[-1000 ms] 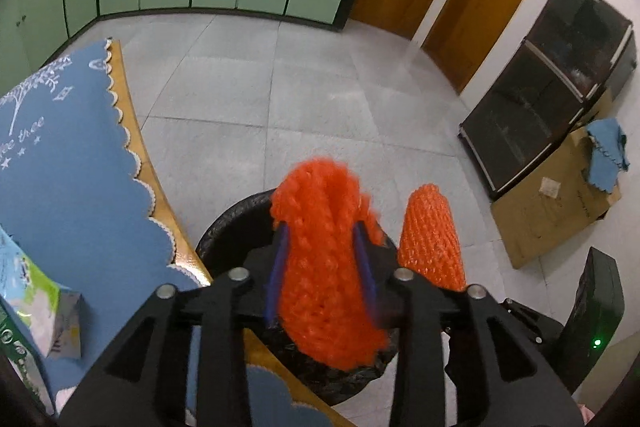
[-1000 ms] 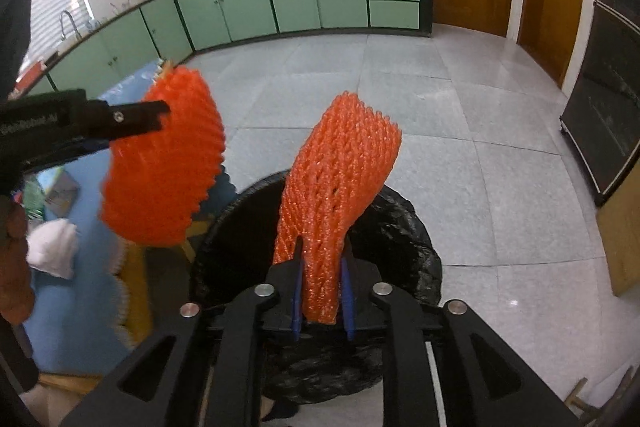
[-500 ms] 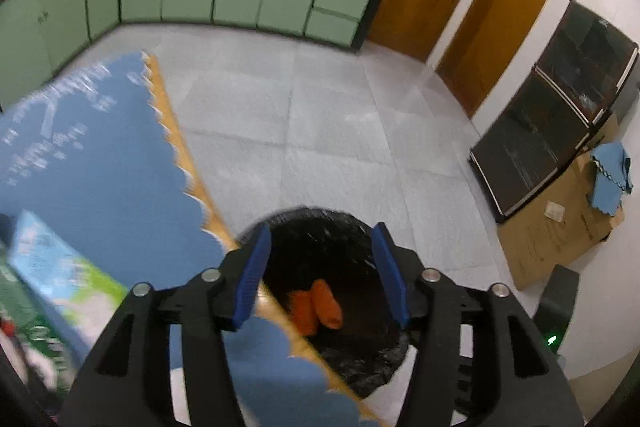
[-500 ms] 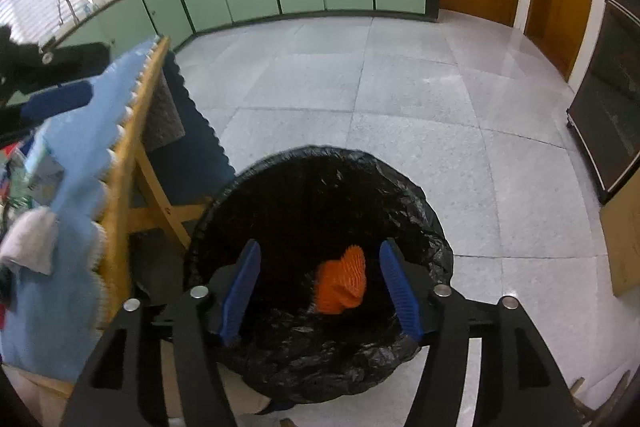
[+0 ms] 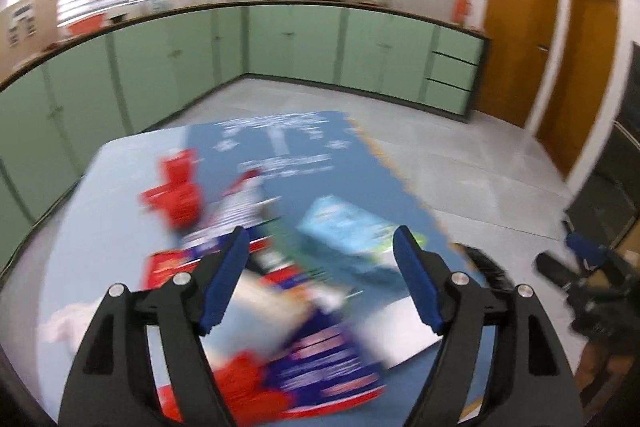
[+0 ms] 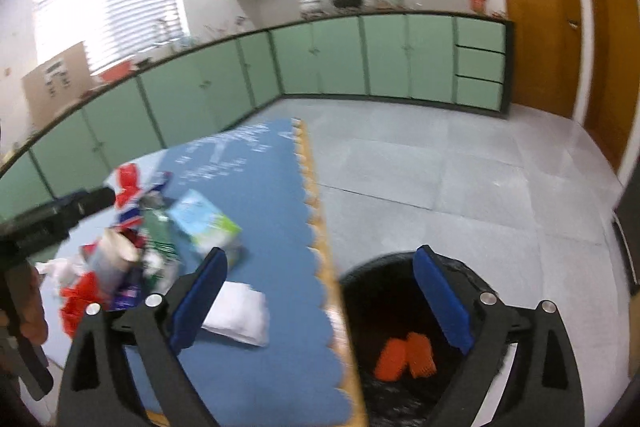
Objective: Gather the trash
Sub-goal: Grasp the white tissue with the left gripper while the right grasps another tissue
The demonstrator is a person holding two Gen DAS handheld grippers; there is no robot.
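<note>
Matt blue cloth tablecloth [image 6: 256, 187], glossy black plastic bin liner [image 6: 384, 271], orange foam netting [image 6: 404, 351]

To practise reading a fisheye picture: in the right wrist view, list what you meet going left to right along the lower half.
Red scraps → cardboard tube → light blue carton → white packet → scalloped table edge → orange nets in the black bin.

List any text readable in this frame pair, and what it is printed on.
None can be read.
Blue tablecloth: white lettering, blurred.
Light blue and green carton: print too blurred.
Red and purple wrappers: motion-blurred lines.
Cardboard box by the window: dark marks, too small.
</note>
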